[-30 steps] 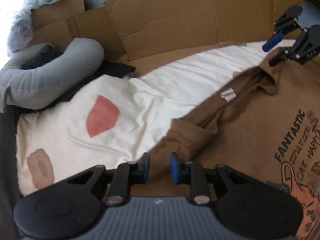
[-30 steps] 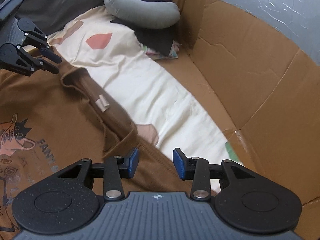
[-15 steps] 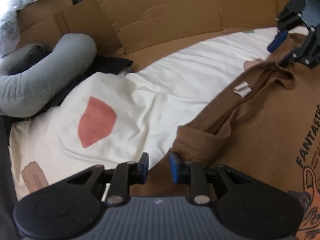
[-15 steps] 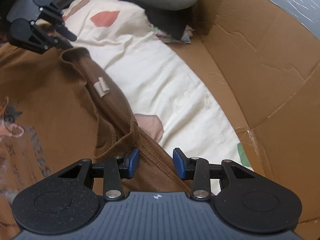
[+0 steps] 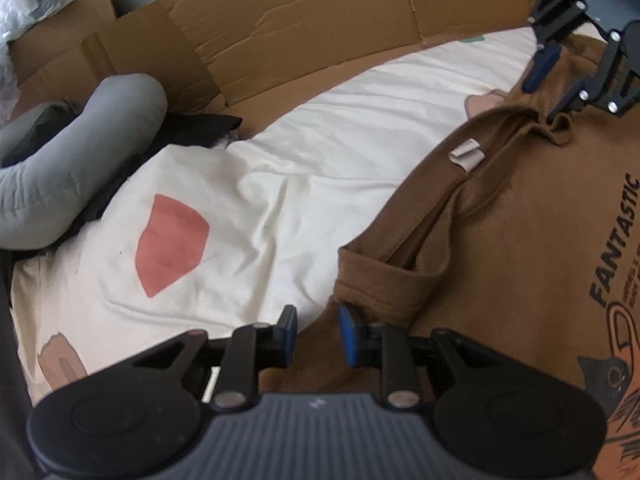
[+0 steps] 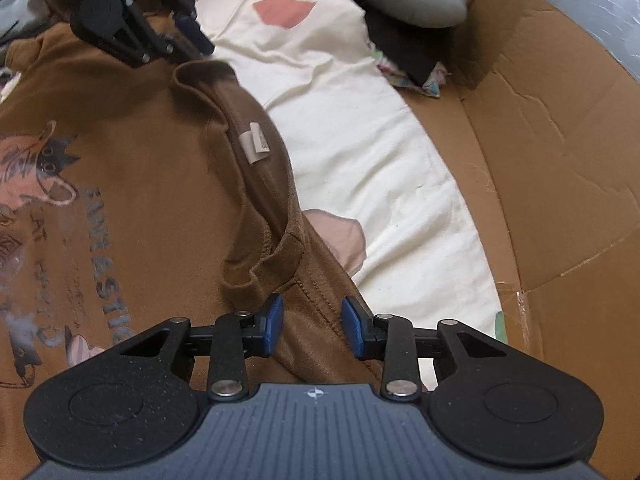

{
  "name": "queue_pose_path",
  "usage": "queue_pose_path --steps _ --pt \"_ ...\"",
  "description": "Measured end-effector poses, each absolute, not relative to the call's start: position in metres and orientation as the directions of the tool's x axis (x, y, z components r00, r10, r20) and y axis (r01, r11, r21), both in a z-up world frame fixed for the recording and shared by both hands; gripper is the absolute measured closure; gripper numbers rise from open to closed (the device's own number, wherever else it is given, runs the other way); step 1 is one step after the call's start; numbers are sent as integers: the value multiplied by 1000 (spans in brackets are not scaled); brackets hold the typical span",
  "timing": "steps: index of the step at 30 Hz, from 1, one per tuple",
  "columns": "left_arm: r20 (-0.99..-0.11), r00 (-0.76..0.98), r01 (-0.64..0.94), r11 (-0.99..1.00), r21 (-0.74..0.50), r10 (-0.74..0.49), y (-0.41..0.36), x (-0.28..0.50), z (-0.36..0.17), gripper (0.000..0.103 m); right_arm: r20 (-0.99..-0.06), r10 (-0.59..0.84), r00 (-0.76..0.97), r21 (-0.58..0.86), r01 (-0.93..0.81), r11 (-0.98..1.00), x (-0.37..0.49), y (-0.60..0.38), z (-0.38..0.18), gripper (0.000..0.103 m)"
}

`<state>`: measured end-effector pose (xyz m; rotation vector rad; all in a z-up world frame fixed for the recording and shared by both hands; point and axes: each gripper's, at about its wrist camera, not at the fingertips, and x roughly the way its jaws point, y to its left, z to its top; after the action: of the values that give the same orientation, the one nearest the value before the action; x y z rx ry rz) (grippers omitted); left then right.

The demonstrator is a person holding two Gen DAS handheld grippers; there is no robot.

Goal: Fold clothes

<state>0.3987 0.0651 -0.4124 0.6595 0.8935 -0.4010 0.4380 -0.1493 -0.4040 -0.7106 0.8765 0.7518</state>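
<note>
A cream sheet (image 5: 304,184) with red and tan patches covered the work surface, walled at the back by flattened cardboard (image 5: 320,20). Nearest each camera lay the brown shirt (image 6: 152,184), spread print side up on the sheet, collar end toward the cardboard, its neck tag (image 6: 254,146) showing. The left gripper (image 5: 316,330) hung over the shirt's edge by one shoulder, jaws narrowly parted, brown cloth seen through the gap but neither pad visibly pressing it. The right gripper (image 6: 312,322) sat over the seam at the opposite shoulder, jaws wider apart and just closing a little, cloth between them, not yet pinched as far as the frames told. The collar (image 5: 452,200) ran rumpled between the two, with a raised fold near each gripper. Farther out, a grey neck pillow (image 5: 76,168) lay on dark clothing at the sheet's far corner. Risks, as judged: either gripper could close on one layer only, or catch the sheet underneath, since the shirt lay flat against it; then a lift would drag bedding or leave the back panel behind. Uneven grips at the two shoulders would skew the fold. The bunched collar could get trapped in the crease.
</note>
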Motion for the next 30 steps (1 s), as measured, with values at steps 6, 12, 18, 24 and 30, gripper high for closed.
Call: queue_pose_path --steps 6,12,18,24,30 --pt "-811 581 610 694 382 -64 61 390 -415 78 -886 280 369 -169 -820 547 447 -148 -406 84" --pt "-810 583 606 696 384 -60 61 391 -417 75 -879 285 383 -177 -816 550 445 -151 -396 97" --pt "-820 567 615 702 360 -76 61 392 -418 86 -854 292 431 -197 -787 585 450 -156 -381 98" --pt "-788 612 608 679 413 -68 61 389 -409 98 -843 298 448 -181 -758 627 458 -158 -369 98" --pt "-770 632 579 710 400 -82 66 395 -392 98 -834 345 430 -67 -701 710 475 -173 -354 99"
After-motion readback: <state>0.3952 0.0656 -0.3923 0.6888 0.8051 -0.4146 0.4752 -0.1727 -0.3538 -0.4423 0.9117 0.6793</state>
